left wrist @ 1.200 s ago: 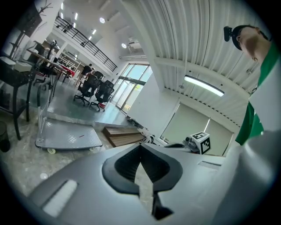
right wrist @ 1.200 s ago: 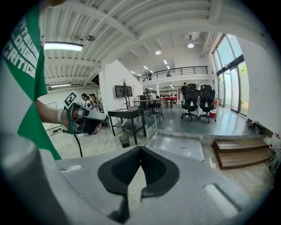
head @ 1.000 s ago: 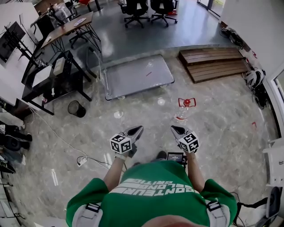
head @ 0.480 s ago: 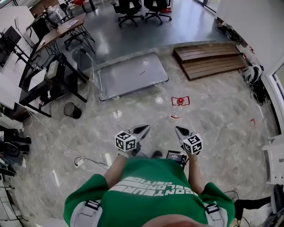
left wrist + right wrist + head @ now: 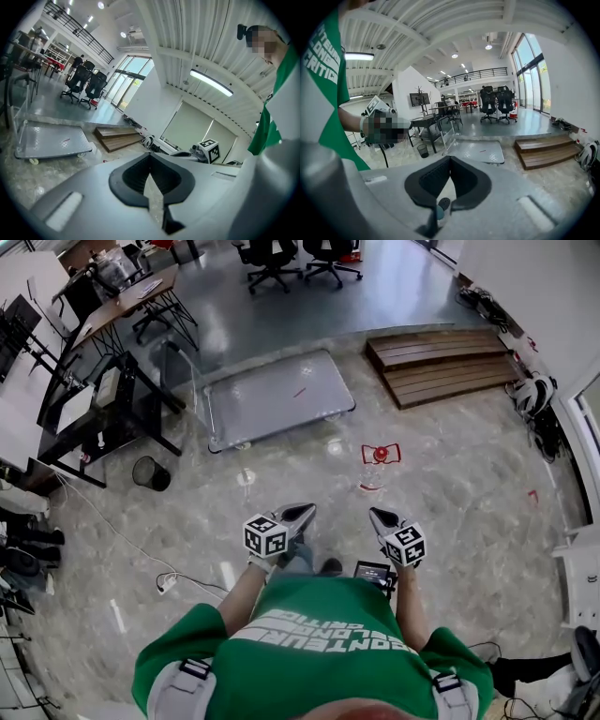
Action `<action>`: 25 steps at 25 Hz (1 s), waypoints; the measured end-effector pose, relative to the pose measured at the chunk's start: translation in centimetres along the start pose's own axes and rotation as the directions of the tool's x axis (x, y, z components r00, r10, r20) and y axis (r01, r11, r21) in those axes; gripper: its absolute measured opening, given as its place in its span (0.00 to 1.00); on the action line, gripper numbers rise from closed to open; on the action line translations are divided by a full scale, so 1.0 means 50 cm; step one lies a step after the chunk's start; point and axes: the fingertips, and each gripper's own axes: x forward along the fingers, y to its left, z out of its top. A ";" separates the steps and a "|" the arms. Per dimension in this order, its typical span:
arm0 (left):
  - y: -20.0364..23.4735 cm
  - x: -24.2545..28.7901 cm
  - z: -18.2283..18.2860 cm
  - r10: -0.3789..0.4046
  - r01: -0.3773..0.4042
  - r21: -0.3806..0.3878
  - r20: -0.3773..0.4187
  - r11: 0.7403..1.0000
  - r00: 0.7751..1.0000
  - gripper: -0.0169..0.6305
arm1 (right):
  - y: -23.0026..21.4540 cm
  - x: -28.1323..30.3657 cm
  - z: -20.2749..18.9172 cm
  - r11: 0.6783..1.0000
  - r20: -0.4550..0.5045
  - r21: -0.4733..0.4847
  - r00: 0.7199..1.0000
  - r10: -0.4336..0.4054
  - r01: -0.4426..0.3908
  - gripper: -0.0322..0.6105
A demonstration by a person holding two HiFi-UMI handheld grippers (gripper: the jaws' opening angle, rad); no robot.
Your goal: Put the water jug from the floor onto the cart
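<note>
- The water jug (image 5: 381,455), clear with a red cap and handle, stands on the marble floor (image 5: 469,512), a little ahead of the person (image 5: 319,643).
- The cart (image 5: 272,399) sits beyond it and to the left, well apart from the jug. It is a flat grey deck with a small red mark on it.
- The right gripper (image 5: 375,515) points roughly toward the jug, short of it, with its jaws pressed together on nothing.
- The left gripper (image 5: 305,510) is held alongside, its jaws likewise together and empty.
- Wooden steps (image 5: 441,367) lie right of the cart; a black desk (image 5: 103,399) and a waste bin (image 5: 150,472) are to its left.
</note>
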 end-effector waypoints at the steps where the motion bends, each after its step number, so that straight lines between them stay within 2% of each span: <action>1: 0.005 0.004 0.010 -0.005 0.005 0.004 0.002 1.000 1.000 0.05 | -0.005 0.004 0.010 1.000 0.004 -0.001 1.000 -0.006 0.006 0.04; 8: 0.040 0.037 0.079 -0.043 0.043 0.014 0.028 0.999 0.999 0.05 | -0.041 0.041 0.062 1.000 -0.005 -0.014 1.000 -0.025 0.025 0.04; 14: 0.094 0.041 0.108 -0.030 0.031 0.049 -0.001 0.998 1.000 0.05 | -0.048 0.103 0.120 0.999 -0.018 -0.042 1.000 -0.011 0.010 0.04; 25: 0.223 0.054 0.200 -0.038 0.038 0.037 0.020 0.999 0.999 0.05 | -0.080 0.233 0.209 0.997 -0.032 -0.072 0.999 -0.005 0.003 0.04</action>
